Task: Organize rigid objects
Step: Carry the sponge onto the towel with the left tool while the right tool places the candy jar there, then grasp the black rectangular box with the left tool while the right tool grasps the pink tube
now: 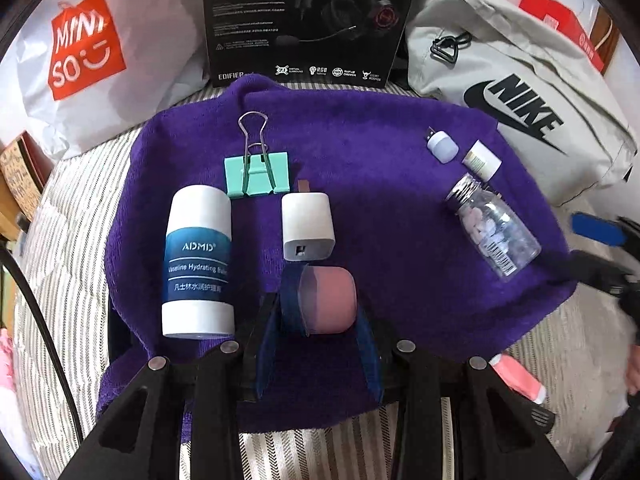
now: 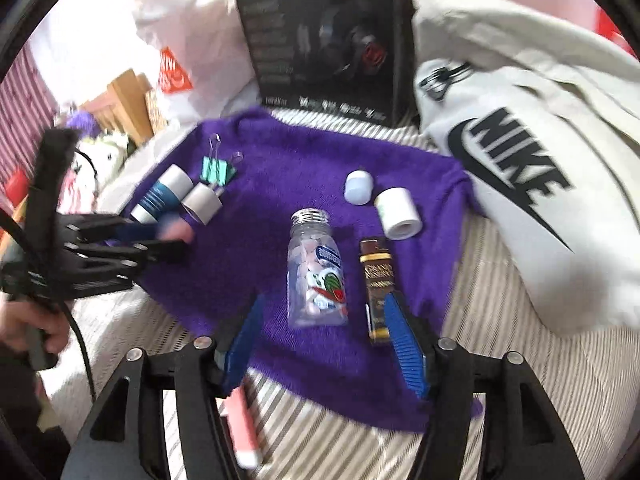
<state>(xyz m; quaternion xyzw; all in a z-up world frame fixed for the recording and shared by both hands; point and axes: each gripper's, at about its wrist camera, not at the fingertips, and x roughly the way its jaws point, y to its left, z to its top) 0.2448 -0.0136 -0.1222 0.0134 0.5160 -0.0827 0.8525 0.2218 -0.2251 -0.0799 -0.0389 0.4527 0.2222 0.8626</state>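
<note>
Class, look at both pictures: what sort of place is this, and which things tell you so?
Probably a bedroom at home, with the work laid out on a bed: striped bedding lies under the purple towel, and shopping bags and a headset box are piled behind.

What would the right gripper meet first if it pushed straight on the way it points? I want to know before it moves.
Probably the clear candy bottle, lying on the purple towel ahead of the open right gripper. The dark brown packet lies beside the right-hand finger. Depth is unclear.
</note>
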